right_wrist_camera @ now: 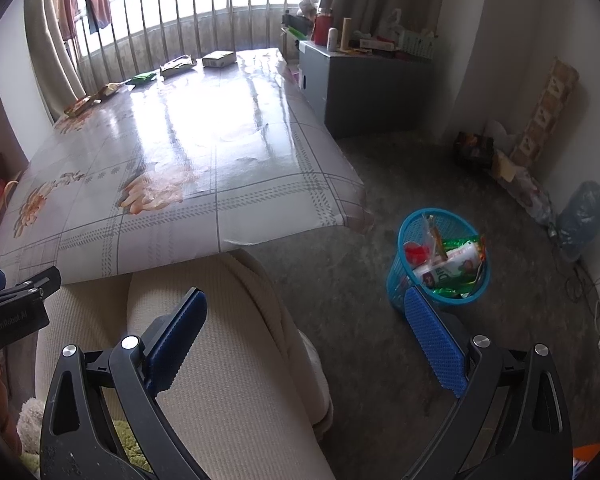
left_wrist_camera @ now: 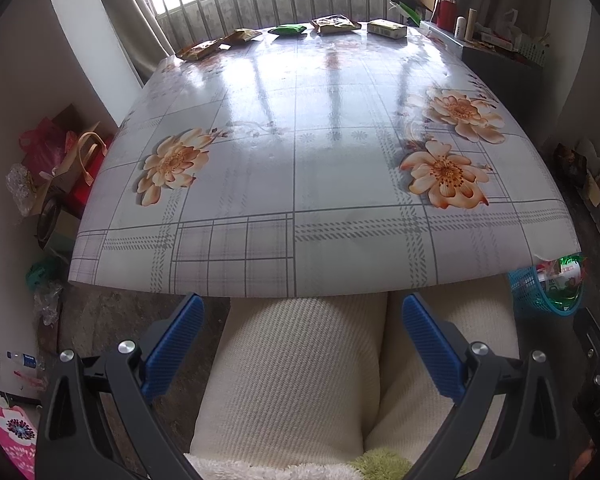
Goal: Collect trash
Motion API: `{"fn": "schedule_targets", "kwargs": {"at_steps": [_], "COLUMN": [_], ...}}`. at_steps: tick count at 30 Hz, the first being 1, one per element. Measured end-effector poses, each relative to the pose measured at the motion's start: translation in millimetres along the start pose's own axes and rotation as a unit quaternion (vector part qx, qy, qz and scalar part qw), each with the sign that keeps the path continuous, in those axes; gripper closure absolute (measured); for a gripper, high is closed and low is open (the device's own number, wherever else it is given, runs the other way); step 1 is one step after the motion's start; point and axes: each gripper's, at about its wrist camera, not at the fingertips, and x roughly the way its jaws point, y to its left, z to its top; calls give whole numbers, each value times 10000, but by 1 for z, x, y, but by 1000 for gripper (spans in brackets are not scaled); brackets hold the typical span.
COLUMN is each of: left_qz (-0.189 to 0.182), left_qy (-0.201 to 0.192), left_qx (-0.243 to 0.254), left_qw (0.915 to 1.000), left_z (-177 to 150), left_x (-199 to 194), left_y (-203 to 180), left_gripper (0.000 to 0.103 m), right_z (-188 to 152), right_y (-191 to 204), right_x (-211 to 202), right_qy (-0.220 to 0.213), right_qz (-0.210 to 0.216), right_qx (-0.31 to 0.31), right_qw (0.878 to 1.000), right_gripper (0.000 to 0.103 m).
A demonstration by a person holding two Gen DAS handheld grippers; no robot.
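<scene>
Several snack wrappers lie along the far edge of the flowered table (left_wrist_camera: pixel 300 168): a brown packet (left_wrist_camera: pixel 198 51), a green packet (left_wrist_camera: pixel 288 29), a brown bag (left_wrist_camera: pixel 335 25) and a pale box (left_wrist_camera: pixel 387 29). They also show in the right wrist view, with the box (right_wrist_camera: pixel 219 58) at the far right. A blue mesh bin (right_wrist_camera: pixel 440 258) holding wrappers stands on the floor right of the table; it also shows in the left wrist view (left_wrist_camera: pixel 546 288). My left gripper (left_wrist_camera: pixel 302 320) is open and empty above my lap. My right gripper (right_wrist_camera: pixel 304 312) is open and empty, near the bin.
A grey cabinet (right_wrist_camera: pixel 364 88) with bottles stands right of the table. Bags and boxes (left_wrist_camera: pixel 60 168) clutter the floor on the left. A water jug (right_wrist_camera: pixel 584 216) and packets lie by the right wall. My legs in cream trousers (left_wrist_camera: pixel 300 372) are under the near table edge.
</scene>
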Motion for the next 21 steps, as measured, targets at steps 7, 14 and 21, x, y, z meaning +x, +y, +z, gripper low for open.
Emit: {"fn": "schedule_targets", "kwargs": {"at_steps": [7,14,21], "left_qz": [5,12,37], "left_qy": [-6,-236,-408], "left_qx": [-48,-109,-97], "left_qw": [10000,9997,9991], "left_z": [0,2,2], "left_x": [0,-9,-16], "left_y": [3,6,6], "left_gripper": [6,6,6], "right_z": [-1,0,2], "right_y": [2,4,6], "right_x": [0,-2,-5], "right_qy": [5,-11,-63], "right_qz": [-7,0,9], "right_qx": [-14,-36,-108], "right_qw": [10000,10000,9999], "right_gripper": [8,8,8]}}
